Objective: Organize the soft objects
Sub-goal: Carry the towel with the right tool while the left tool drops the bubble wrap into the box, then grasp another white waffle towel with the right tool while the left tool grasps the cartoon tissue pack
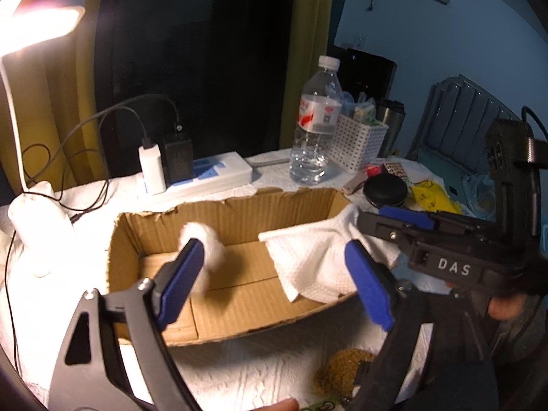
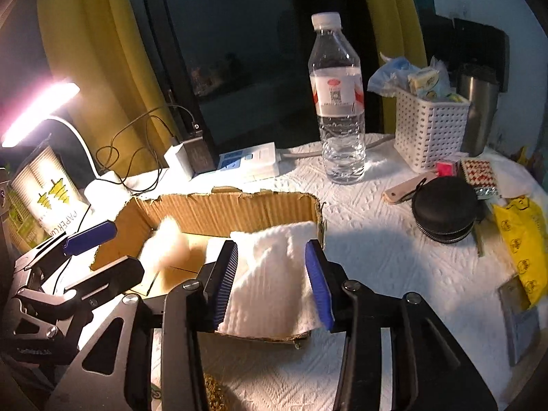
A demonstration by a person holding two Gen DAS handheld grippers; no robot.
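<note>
An open cardboard box [image 1: 239, 207] [image 2: 226, 205] stands on the white-covered table. A blurred white cotton ball [image 1: 207, 257] [image 2: 167, 243] is at its left end, beside one pad of my left gripper [image 1: 274, 277] [image 2: 126, 250], whose jaws stand wide apart and press on nothing. A folded white cloth [image 1: 308, 260] [image 2: 270, 274] lies over the box's right end. My right gripper [image 2: 272, 286] [image 1: 371, 215] straddles it with the pads parted, not squeezing it. A brown fuzzy ball [image 1: 342, 370] sits on the table in front of the box.
Behind the box are a power strip [image 1: 219, 171] with chargers and cables, a water bottle [image 2: 339, 102], a white basket [image 2: 428, 130] and a steel tumbler [image 2: 477, 109]. A black round case [image 2: 445, 209] and a yellow bag [image 2: 524, 239] lie at the right. A lit lamp [image 1: 37, 24] stands at the left.
</note>
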